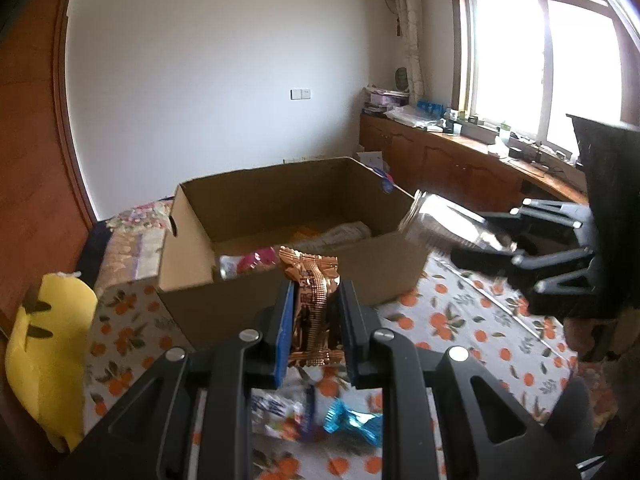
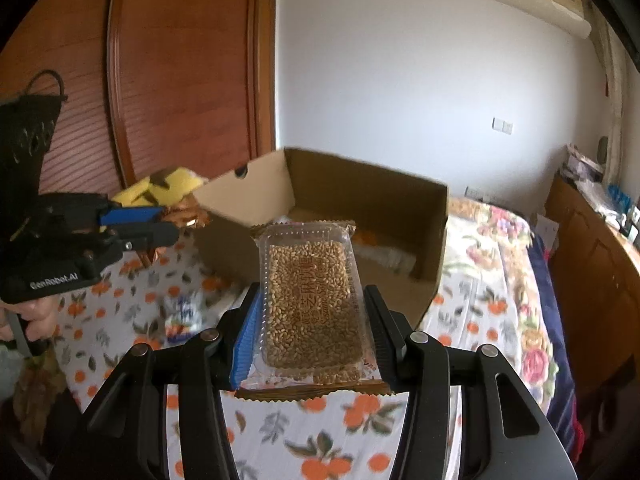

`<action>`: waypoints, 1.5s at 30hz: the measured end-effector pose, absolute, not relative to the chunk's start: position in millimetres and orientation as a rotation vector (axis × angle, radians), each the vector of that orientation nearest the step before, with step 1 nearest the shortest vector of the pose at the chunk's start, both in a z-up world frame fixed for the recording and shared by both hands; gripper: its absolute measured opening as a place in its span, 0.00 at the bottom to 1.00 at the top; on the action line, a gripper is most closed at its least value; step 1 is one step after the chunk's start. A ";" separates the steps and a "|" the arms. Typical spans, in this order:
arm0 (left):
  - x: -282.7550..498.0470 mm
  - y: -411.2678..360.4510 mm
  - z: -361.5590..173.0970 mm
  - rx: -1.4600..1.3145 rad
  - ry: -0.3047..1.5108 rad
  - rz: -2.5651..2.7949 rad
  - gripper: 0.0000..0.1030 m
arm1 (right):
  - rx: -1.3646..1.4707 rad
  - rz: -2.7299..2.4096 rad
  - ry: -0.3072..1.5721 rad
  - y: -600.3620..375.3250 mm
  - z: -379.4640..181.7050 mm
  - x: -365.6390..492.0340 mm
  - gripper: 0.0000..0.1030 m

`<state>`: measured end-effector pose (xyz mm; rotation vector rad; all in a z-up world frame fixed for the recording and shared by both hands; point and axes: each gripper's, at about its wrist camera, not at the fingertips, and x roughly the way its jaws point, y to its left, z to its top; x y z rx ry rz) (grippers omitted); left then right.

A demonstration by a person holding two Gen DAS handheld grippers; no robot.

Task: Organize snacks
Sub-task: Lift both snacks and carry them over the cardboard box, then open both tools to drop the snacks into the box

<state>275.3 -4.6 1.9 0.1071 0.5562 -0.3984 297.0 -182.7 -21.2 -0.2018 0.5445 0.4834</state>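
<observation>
Left hand-held gripper [image 1: 314, 312] clamps copper foil packet [image 1: 312, 304] | right hand-held gripper [image 2: 312, 320] grips clear sesame-bar pack [image 2: 310, 304]

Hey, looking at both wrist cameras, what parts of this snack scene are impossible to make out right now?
- Cardboard box contents: left wrist view, the near wall hides most of the packets inside.
- White and blue packet on the cloth: left wrist view, blurred and partly behind the left tongs; printing unreadable.
- Copper wrapper text: too small and crinkled.
- Sesame bar packet lower end: right wrist view, covered by the right tongs.
</observation>
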 end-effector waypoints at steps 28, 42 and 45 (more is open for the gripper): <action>408.1 4.2 -31.7 0.129 0.586 -0.354 0.19 | -0.230 0.505 0.579 -158.9 -36.7 430.6 0.49; 412.7 6.5 -41.4 0.099 0.641 -0.347 0.28 | -0.207 0.509 0.670 -159.2 -58.0 446.3 0.50; 409.3 8.6 -40.0 0.090 0.639 -0.351 0.29 | -0.198 0.509 0.674 -161.1 -58.3 445.9 0.51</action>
